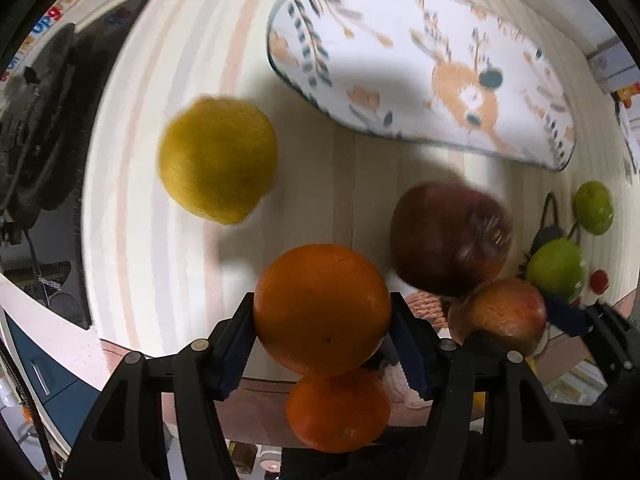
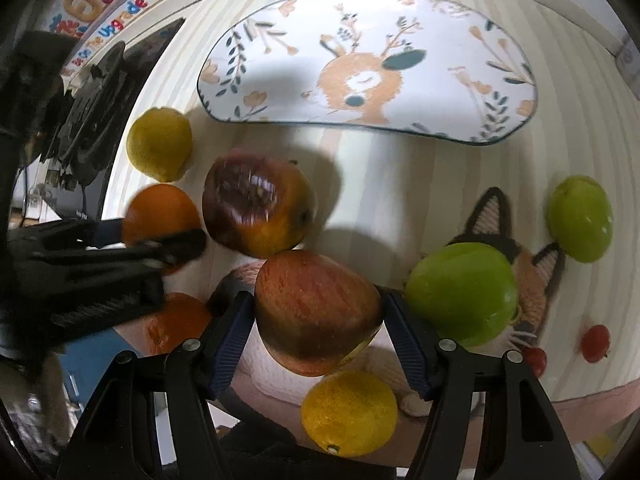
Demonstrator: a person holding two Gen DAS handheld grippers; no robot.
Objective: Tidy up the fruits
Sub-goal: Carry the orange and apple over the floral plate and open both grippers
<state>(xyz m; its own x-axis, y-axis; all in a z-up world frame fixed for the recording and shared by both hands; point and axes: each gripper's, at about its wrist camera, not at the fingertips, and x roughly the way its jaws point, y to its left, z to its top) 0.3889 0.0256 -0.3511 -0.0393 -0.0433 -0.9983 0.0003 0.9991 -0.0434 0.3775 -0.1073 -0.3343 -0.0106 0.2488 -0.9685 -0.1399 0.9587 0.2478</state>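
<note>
My left gripper point(image 1: 322, 320) points down at the table and is shut on an orange point(image 1: 320, 288), both pads pressing its sides. A second orange point(image 1: 338, 410) lies below it. My right gripper point(image 2: 318, 320) is shut on a red-yellow apple point(image 2: 312, 304). A dark red apple point(image 2: 256, 204) sits just beyond that one, and a lemon point(image 2: 160, 144) lies further left. Another lemon point(image 2: 348, 412) is near the table's front edge. Two green apples point(image 2: 460, 292) point(image 2: 580, 220) rest on the right. The left gripper point(image 2: 160, 240) with its orange shows at the left of the right wrist view.
A deer-print mat point(image 2: 368, 68) lies bare at the back of the striped table point(image 2: 400, 184). A fox-shaped mat point(image 2: 532, 280) lies under the nearer green apple. Two small red fruits point(image 2: 596, 342) sit at the right. Dark equipment point(image 2: 88, 112) stands off the left edge.
</note>
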